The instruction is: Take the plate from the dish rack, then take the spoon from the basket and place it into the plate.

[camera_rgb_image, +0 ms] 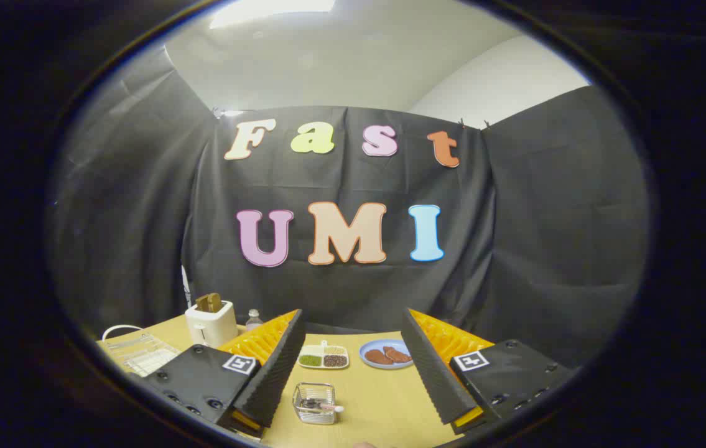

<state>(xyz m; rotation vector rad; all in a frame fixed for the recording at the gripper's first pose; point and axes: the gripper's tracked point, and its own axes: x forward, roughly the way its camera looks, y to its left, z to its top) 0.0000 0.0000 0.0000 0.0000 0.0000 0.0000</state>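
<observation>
Wire comes first on my left: one white wire dish rack [141,352] at the near-left corner of the light wooden table [384,398], and I cannot make out a plate standing in it. Next along I count one white toaster [211,323] holding brown toast, then one small clear bottle [254,319] just beside it. My gripper [353,389] hangs above the table with its two fingers spread wide apart, nothing between the pads. Between those fingers, low and nearer the left one, sits one small clear wire basket [315,403]; a pale-handled utensil that I take for the spoon [326,406] lies in it. Beyond the basket I see one white four-compartment tray [323,358] of seeds, and to its right one round blue plate [386,354] carrying two brown pieces of food, close against the right finger.
</observation>
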